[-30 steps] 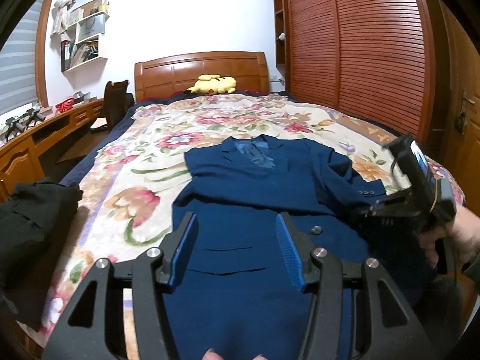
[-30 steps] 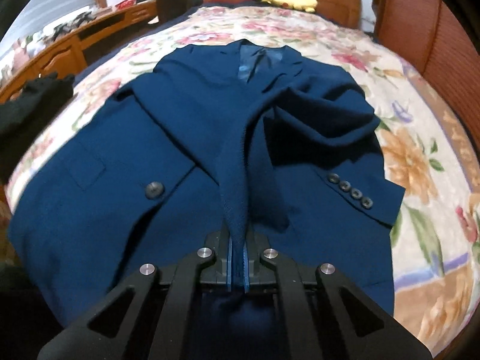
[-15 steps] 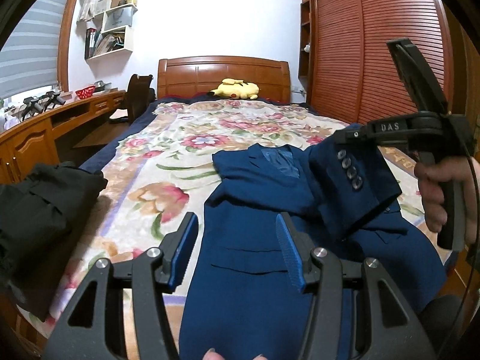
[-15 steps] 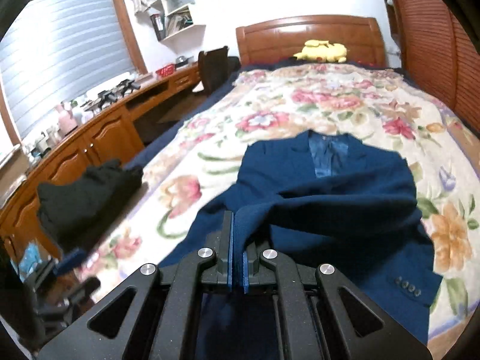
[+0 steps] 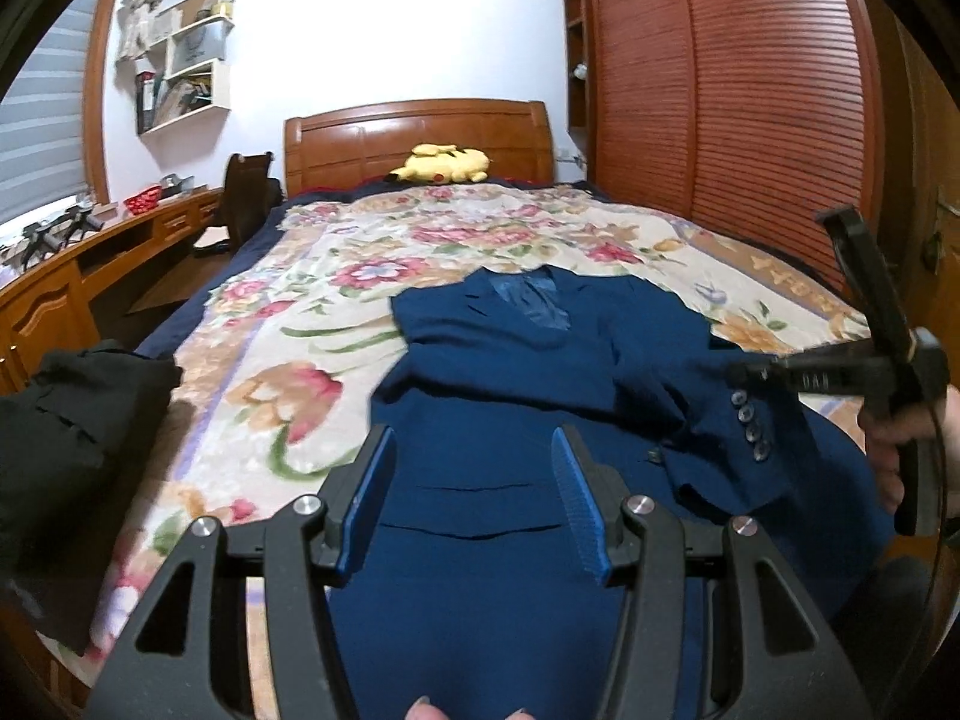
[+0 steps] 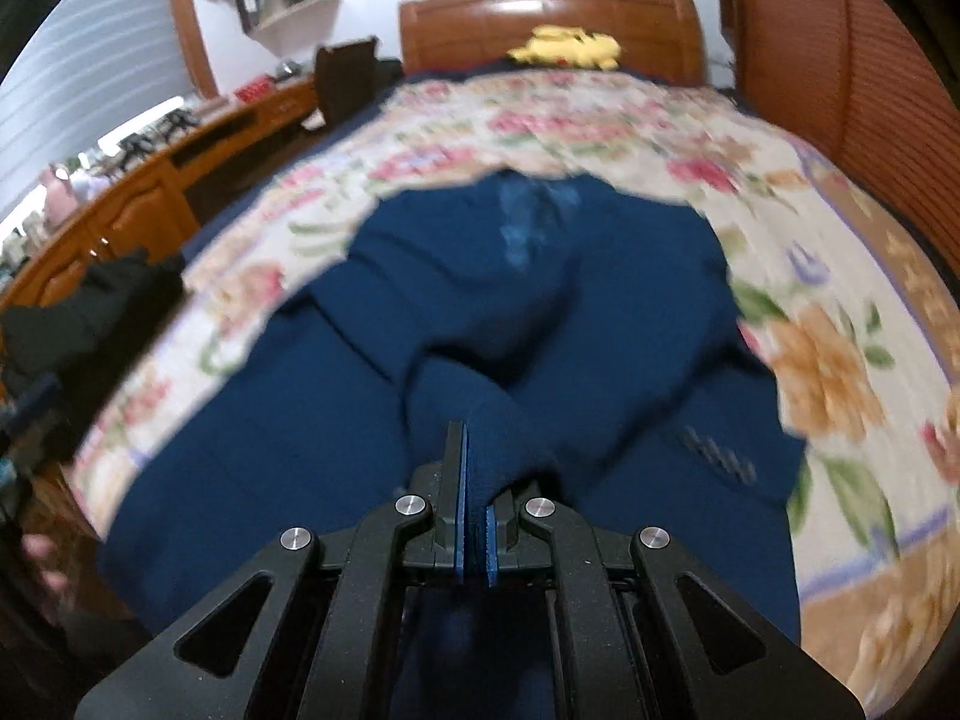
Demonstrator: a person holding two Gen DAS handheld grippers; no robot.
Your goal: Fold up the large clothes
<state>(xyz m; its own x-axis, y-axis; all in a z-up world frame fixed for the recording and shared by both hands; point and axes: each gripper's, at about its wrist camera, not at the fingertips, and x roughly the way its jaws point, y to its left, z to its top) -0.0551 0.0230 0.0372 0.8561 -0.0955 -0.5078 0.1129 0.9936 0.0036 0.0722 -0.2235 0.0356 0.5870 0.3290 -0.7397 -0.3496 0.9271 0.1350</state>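
1. Left wrist view: navy jacket (image 5: 510,396) lies front-up on the floral bed (image 5: 270,360). Left gripper (image 5: 474,498) hovers over it, jaws apart, empty. Black garment (image 5: 72,438) heaped on the left, clear of the work.
2. Right wrist view, blurred: right gripper (image 6: 474,516) clamps the sleeve (image 6: 480,420). Sleeve-fold step; next, lay it across the chest, flat.

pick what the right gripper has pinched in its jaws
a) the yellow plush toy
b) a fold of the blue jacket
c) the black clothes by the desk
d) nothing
b: in the right wrist view the right gripper has its jaws closed on a raised ridge of the blue jacket fabric.
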